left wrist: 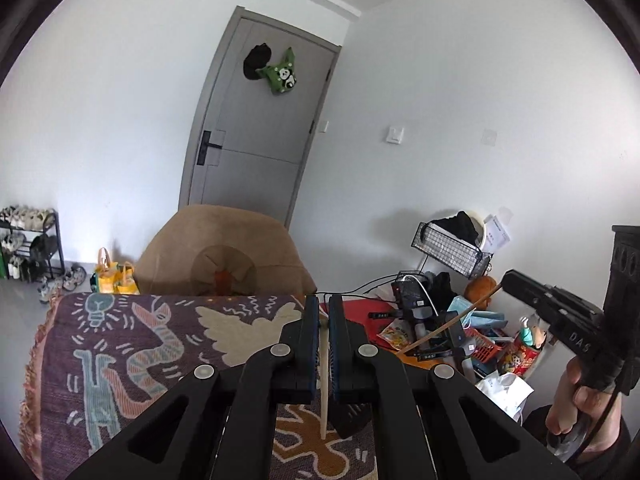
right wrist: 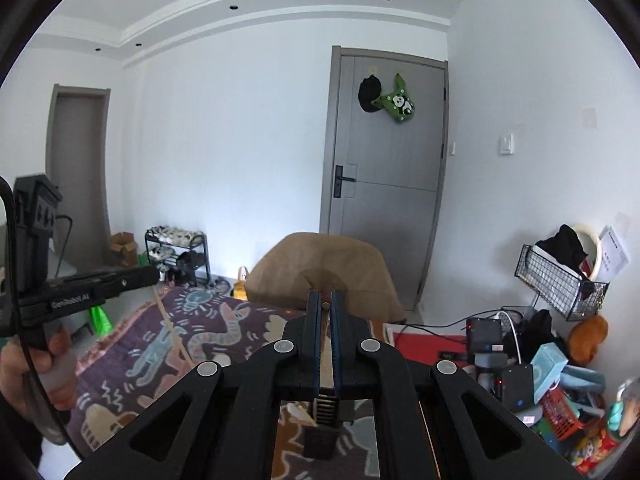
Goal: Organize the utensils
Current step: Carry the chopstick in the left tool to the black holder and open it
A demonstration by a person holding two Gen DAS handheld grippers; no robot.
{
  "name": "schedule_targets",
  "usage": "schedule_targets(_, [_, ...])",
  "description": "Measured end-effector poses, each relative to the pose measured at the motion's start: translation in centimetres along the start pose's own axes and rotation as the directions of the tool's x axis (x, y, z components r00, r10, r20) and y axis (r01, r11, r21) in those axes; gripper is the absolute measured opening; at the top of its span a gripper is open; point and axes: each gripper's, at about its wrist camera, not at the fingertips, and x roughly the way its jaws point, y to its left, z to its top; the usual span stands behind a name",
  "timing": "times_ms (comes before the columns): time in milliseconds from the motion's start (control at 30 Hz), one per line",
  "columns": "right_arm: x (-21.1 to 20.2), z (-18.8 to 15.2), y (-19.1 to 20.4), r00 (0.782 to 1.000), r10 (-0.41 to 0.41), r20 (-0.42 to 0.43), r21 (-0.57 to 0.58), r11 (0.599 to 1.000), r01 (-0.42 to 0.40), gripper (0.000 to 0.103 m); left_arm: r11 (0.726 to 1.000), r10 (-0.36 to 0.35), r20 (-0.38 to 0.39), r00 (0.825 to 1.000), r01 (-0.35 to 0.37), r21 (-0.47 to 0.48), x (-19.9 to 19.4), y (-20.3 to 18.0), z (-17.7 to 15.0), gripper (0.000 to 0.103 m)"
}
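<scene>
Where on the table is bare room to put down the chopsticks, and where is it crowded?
Free: the patterned cloth, from its fringed left edge to the left gripper, before the brown chair. Crowded: the right end, around the red basket, blue box and wire basket.

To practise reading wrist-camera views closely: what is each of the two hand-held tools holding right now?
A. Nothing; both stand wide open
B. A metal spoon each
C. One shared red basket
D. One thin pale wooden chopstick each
D: in each wrist view a thin pale wooden chopstick sits pinched between nearly closed jaws, and the other tool's stick shows at the side.
</scene>
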Motion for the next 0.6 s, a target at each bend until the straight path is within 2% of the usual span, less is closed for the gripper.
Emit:
schedule_targets(367, [5.8,-4.6,-1.9,0.992,0.009,-0.124,0.021,1.000,-0.006,0.007,0.998,-0.044,-0.003,0.999,0.044,0.042,3.9,-1.9,0.9,0.004])
schedule_targets(400, [6.0,-4.9,-2.2,0.991,0.009,-0.133,0.033,0.999,-0.005,0.026,0.998,-0.048,-0.001,0.999,0.048,0.044,4.1,-2.1,1.0,0.004])
schedule_targets(433, [6.2,-5.2,-2.5,0.991,0.010,-0.137,0.053,0.999,-0.003,0.039,0.997,-0.053,0.001,0.999,0.053,0.048,4.5,-2.4,1.1,0.004])
schedule_targets(467, [6.0,-5.5,-3.0,0.992,0.012,-0.125,0.080,0.997,-0.002,0.056,0.997,-0.057,0.002,0.998,0.056,0.053,4.8,-2.6,1.2,0.004])
schedule_targets(600, [5.6,-6.8,-5.0,0.992,0.046,-0.118,0.183,0.983,-0.024,0.059,0.995,-0.071,0.004,0.997,0.071,0.076,5.9,-3.5,1.5,0.004])
